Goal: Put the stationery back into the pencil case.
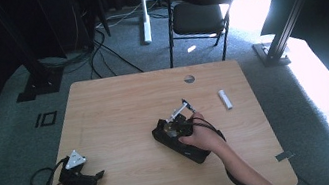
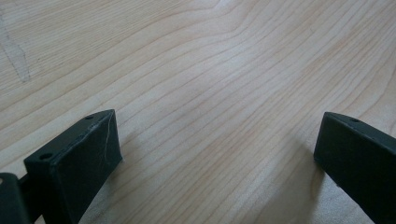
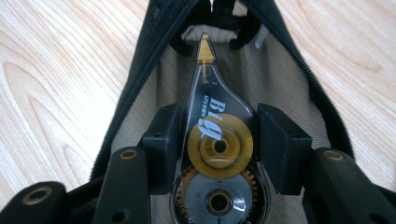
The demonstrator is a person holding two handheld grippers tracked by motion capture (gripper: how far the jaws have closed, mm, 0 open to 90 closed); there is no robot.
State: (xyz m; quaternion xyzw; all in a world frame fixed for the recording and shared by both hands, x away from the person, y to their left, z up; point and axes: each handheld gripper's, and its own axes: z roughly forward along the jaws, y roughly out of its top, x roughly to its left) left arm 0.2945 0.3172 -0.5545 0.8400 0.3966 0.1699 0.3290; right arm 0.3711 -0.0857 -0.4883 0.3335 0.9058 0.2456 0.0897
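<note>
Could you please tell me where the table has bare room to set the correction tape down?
The far-left stretch of the table, from its far edge down toward the left claw, is bare wood. A narrower free strip runs along the near edge between the two forearms. It is crowded around the right claw, the black mesh pouch, the correction tape and the white tube.

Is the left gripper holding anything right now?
No, the left gripper has its jaws wide apart over bare table.

Clear, amber-spooled correction-tape dispenser [image 3: 215, 140] lies flat, tip pointing into the open black mesh pouch [image 3: 140, 84].
</note>
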